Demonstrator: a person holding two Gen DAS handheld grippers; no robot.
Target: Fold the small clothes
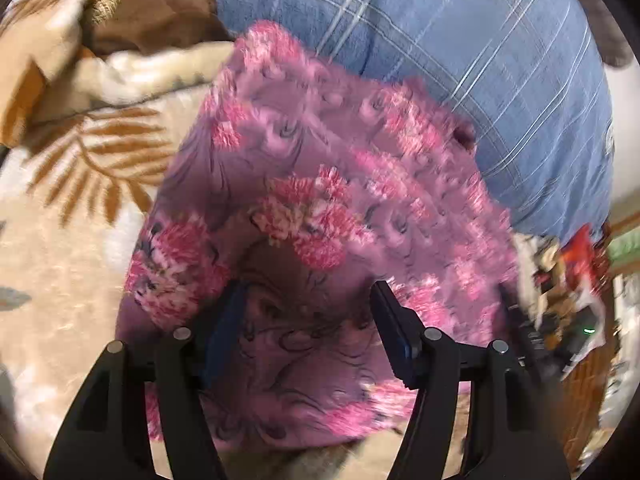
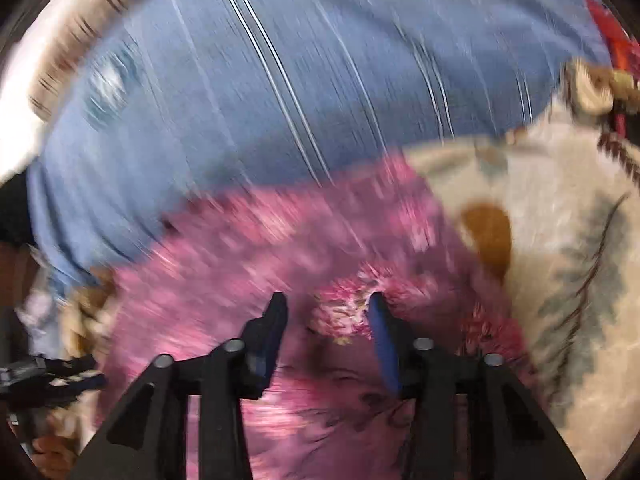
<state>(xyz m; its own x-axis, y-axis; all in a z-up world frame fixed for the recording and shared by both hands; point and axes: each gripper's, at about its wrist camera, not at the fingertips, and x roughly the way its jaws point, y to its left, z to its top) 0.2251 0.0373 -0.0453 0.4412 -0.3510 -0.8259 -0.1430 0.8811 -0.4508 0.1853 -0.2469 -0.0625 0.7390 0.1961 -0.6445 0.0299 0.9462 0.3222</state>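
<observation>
On the blanket (image 1: 60,288), pink garment (image 1: 320,184) lies diagonally

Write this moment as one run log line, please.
garment: pink floral garment on beige blanket | left hand-held gripper: open over it | right hand-held gripper: open over it

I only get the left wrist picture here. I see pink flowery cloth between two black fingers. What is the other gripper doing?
Observer: The right gripper hovers over the same pink cloth, jaws apart, nothing pinched.
Operator: Is there anything on its far side?
Observer: Yes, to its right lies a cream blanket with a grey-green leaf print.
Operator: And behind the cloth?
Observer: A blue striped cover, with a red object at the top right edge; too blurred to name.
</observation>
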